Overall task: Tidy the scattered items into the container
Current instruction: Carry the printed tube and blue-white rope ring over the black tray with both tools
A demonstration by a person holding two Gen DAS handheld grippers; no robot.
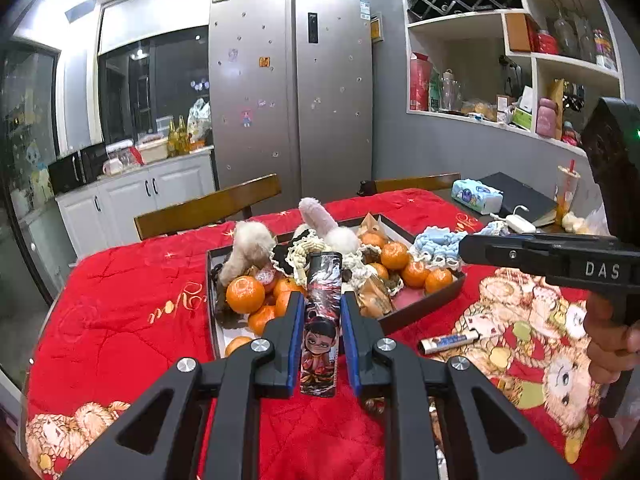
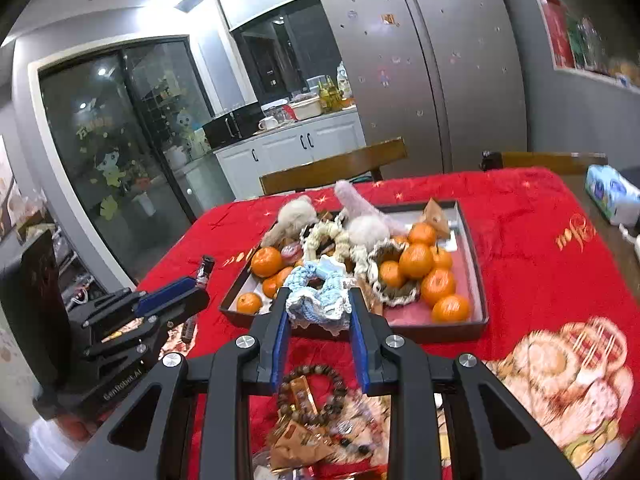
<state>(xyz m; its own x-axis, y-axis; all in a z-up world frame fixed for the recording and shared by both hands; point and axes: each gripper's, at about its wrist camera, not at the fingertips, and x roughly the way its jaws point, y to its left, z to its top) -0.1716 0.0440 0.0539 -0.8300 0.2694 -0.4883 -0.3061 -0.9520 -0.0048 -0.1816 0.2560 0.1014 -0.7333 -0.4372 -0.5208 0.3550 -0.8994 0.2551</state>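
Jaws of left gripper (image 1: 320, 300) clamp lighter (image 1: 321, 320); right gripper (image 2: 320, 296) clamps scrunchie (image 2: 316, 296).

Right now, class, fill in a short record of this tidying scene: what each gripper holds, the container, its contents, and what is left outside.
left gripper: shut on printed lighter
right gripper: shut on blue crocheted scrunchie
container: shallow dark tray on red tablecloth
tray contents: oranges, fluffy and lacy hair ties
left outside: second lighter, bead bracelet, wrapped snacks near it
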